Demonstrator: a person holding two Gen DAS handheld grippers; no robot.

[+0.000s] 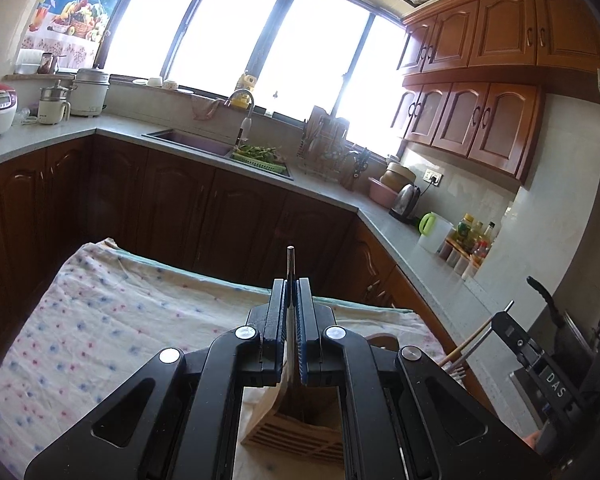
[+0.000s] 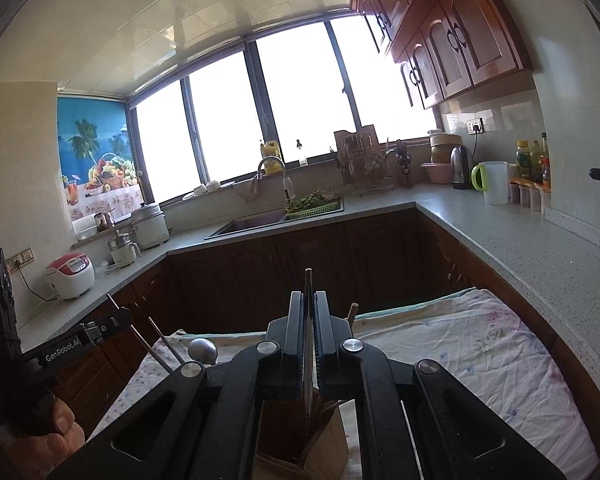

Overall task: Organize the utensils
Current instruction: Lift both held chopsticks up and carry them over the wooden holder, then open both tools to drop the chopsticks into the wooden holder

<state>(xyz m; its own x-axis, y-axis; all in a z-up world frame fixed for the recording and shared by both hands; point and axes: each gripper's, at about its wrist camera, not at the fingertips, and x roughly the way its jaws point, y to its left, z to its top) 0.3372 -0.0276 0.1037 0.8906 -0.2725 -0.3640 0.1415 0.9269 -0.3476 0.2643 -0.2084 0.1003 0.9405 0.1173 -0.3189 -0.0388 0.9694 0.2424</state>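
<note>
Item: two utensils, each clamped upright in a hand-held gripper above a wooden holder [image 1: 296, 432].

Left hand-held gripper [image 1: 291, 292] pinches a metal rod [image 1: 290, 264]; right hand-held gripper [image 2: 309, 304] pinches a thin utensil [image 2: 308, 280]. Holder stands on the cloth-covered table [image 1: 120, 320], directly below both. Risk: tips missing slots, tipping the holder.

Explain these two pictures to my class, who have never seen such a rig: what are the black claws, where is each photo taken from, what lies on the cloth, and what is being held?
A person holds a hand-operated gripper in each hand; no robot arm is involved. Each picture comes from a camera on one gripper, looking along its fingers. The left gripper is shut on a thin metal utensil. The right gripper is shut on another slim utensil. Below both, on a flowered cloth, stands a wooden utensil holder; both utensils point down towards it. The person's hand shows in the right view.
</note>
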